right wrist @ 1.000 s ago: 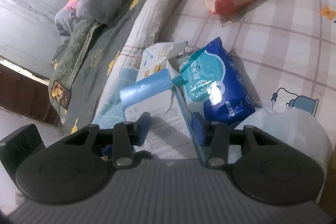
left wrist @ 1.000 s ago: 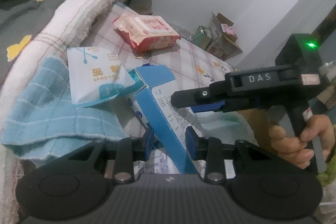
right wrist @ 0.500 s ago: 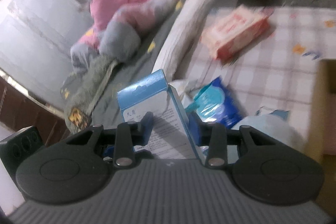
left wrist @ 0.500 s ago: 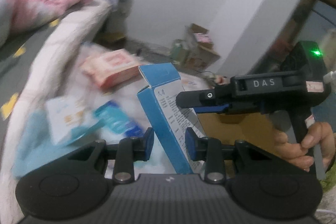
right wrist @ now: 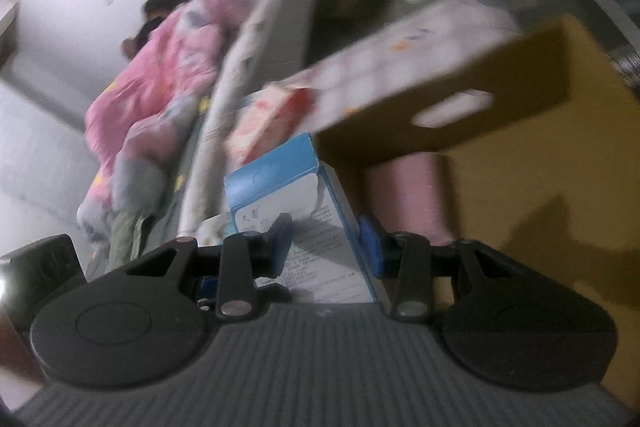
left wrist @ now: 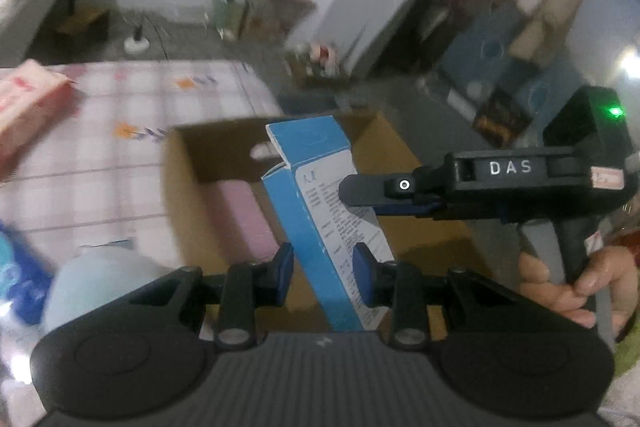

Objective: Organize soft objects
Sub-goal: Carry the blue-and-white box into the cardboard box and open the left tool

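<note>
**Blue box held by both grippers over the open carton**

Above the open cardboard carton (left wrist: 188, 163), a blue and white box (left wrist: 320, 195) stands nearly upright, leaning a little, gripped from two sides. The left gripper (left wrist: 323, 265) has its blue pads narrowed onto the lower part of the box, one pad on each face, pressing it. The right gripper (left wrist: 360, 195) reaches in from the right in the left wrist view, its black finger lying across the printed white face of the box; a hand (left wrist: 576, 287) grasps its handle, and a green light glows on its body. In the right wrist view the same blue and white box (right wrist: 288, 187) sits between the right gripper (right wrist: 326, 245) pads, which are drawn in close and clamp its sides.

The carton has a cut-out handle slot (right wrist: 452, 111) in its far wall. Inside it, against the left wall, lies a pink bundle (left wrist: 240, 219), seen also as a pink bundle (right wrist: 404, 195) just beyond the right gripper.

The carton rests beside a pink checked mat (left wrist: 120, 147). On the mat, at the left edge, lies a pink and red wipes pack (left wrist: 28, 107), blurred. Near the lower left, a pale blue bag (left wrist: 96, 279) and a dark blue packet (left wrist: 20, 275) show, both smeared. Beyond the mat in the right wrist view runs a bed with a pink quilt (right wrist: 160, 75).
</note>
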A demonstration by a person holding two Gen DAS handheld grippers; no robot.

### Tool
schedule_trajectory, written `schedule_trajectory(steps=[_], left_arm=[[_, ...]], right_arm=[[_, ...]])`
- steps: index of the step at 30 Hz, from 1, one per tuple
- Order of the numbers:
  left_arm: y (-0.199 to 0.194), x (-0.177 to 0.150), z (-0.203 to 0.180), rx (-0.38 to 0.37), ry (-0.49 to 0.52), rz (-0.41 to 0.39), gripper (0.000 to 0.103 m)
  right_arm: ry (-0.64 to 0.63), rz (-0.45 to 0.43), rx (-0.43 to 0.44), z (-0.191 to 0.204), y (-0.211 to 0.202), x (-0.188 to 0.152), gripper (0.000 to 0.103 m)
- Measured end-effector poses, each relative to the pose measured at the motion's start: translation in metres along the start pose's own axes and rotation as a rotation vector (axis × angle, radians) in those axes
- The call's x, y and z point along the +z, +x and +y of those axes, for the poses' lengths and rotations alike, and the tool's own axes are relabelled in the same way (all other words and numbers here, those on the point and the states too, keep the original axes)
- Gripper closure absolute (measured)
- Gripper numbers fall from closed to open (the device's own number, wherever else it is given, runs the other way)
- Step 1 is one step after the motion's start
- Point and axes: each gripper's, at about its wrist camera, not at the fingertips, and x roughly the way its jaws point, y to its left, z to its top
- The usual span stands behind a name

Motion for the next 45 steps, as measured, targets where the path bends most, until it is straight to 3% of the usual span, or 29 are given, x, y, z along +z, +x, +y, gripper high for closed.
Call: schedule_trajectory(steps=[11, 14, 17, 24, 31, 40, 45], left_arm=[[0.133, 0.044, -0.015, 0.092, -0.002, 0.225, 0.069], [0.155, 0.047, -0.011, 0.144, -0.009, 0.252, 0.068], [0.159, 0.048, -0.011, 0.184, 0.001, 0.244, 0.059], [0.147, 0.05, -0.016, 0.195, 0.02, 0.208, 0.05], [0.121, 0.053, -0.018, 0.183, 0.016, 0.155, 0.05], [0.045, 0.047, -0.014, 0.159, 0.026, 0.037, 0.044], [-0.01, 0.034, -0.009, 0.143, 0.03, -0.04, 0.038]], right_arm=[[0.106, 0.03, -0.098, -0.106, 0.05, 0.042, 0.067], [0.109, 0.04, -0.109, -0.119, 0.069, 0.046, 0.067], [0.1, 0.052, -0.116, -0.121, 0.086, 0.045, 0.067], [0.051, 0.041, -0.164, -0.105, 0.094, 0.046, 0.067], [0.021, -0.003, -0.202, -0.088, 0.081, 0.047, 0.067], [0.002, -0.122, -0.136, -0.056, 0.017, 0.038, 0.067], [0.0, -0.182, -0.07, -0.032, -0.023, 0.017, 0.067]])
